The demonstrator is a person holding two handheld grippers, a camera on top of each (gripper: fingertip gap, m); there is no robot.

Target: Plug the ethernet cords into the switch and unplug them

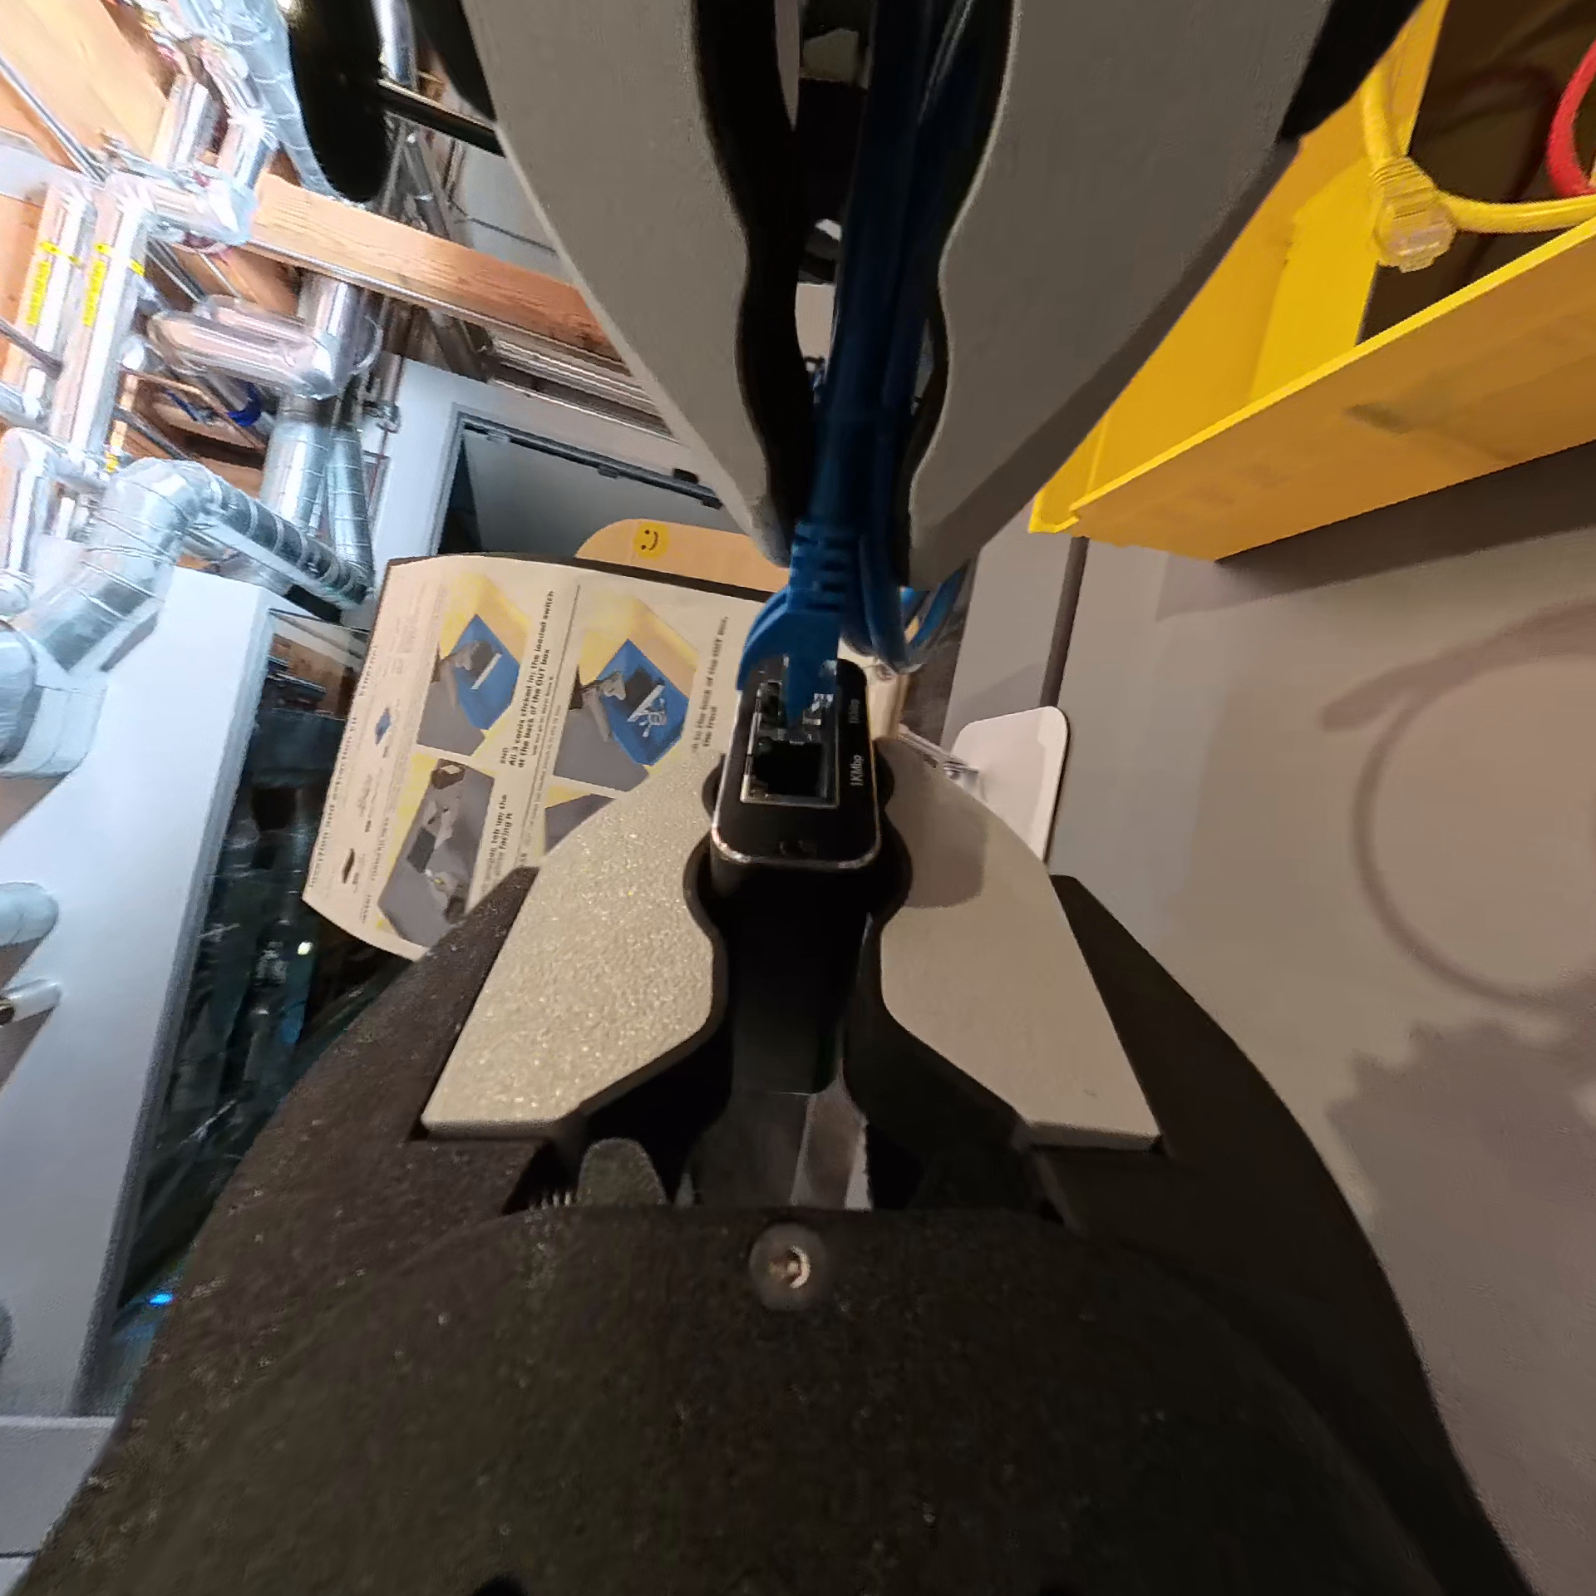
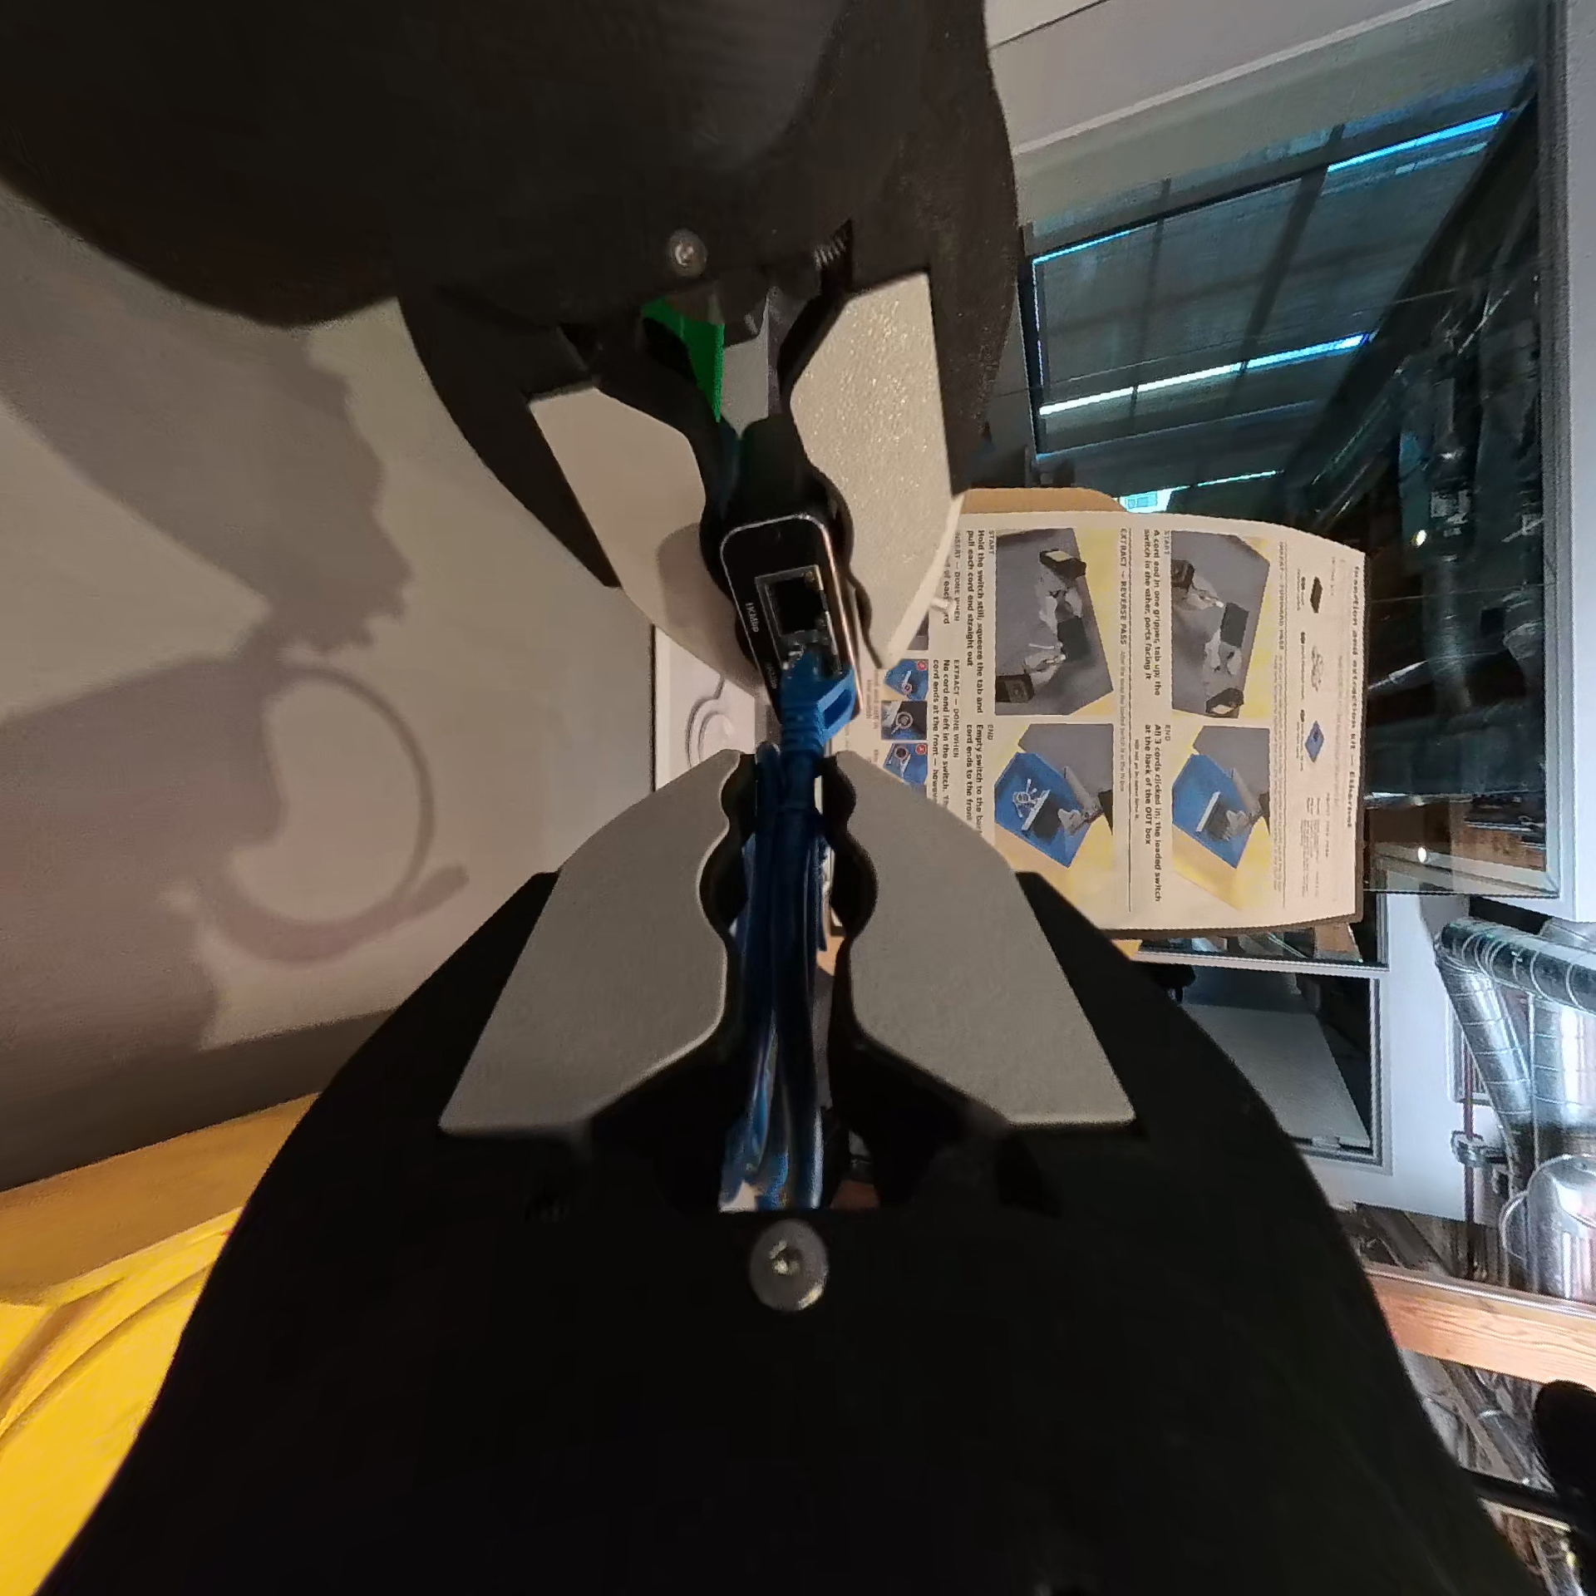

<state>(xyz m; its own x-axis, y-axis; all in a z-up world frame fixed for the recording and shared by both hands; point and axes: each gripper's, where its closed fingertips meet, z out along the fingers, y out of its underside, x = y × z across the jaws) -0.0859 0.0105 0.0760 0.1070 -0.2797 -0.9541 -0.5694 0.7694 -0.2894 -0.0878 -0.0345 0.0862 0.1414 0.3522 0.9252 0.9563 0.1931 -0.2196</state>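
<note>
My left gripper (image 1: 794, 851) is shut on the black switch (image 1: 799, 777), its port face turned toward the right gripper. One port near the middle shows empty. My right gripper (image 2: 790, 769) is shut on the blue ethernet cord (image 2: 790, 907), several strands bundled between its fingers. The cord's blue plug (image 1: 799, 622) sits at the switch's far port; I cannot tell how deep it is seated. In the right wrist view the switch (image 2: 790, 596) is held by the left gripper opposite, with the plug (image 2: 816, 699) at its lower port.
A yellow box (image 1: 1295, 414) at upper right holds a yellow cord (image 1: 1416, 216) and a red cord (image 1: 1567, 129). A printed instruction sheet (image 1: 484, 734) stands behind the switch, also in the right wrist view (image 2: 1166, 725). The grey table (image 1: 1295, 864) lies to the right. The tips of one gripper are about 5 centimetres away from the tips of the other.
</note>
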